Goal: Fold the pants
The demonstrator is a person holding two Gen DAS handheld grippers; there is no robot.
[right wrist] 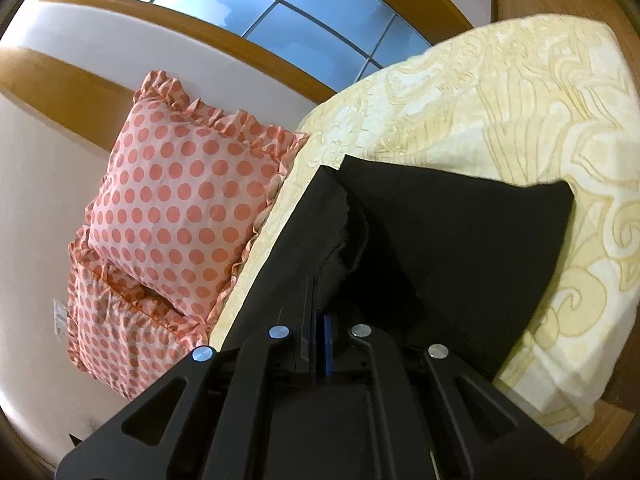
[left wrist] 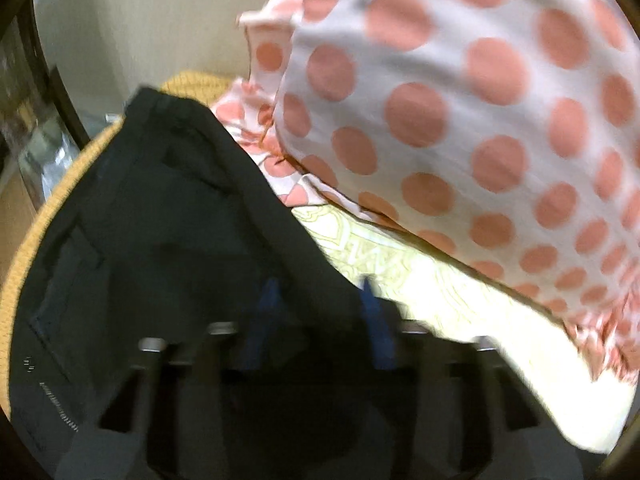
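Black pants (left wrist: 160, 220) lie on a cream patterned bedspread (left wrist: 440, 300). In the left wrist view, which is blurred, my left gripper (left wrist: 320, 304) hovers over the pants' right edge with its blue-padded fingers (left wrist: 266, 300) apart and nothing between them. In the right wrist view the pants (right wrist: 440, 240) lie partly folded on the bedspread (right wrist: 520, 100). My right gripper (right wrist: 320, 320) is shut on a bunched fold of the pants, with the blue pads pressed together.
A polka-dot ruffled pillow (left wrist: 460, 100) stands close on the right in the left view. In the right view two such pillows (right wrist: 188, 184) lean against the white wall, under a window (right wrist: 280, 8). An orange knit cloth (left wrist: 52, 216) lies under the pants.
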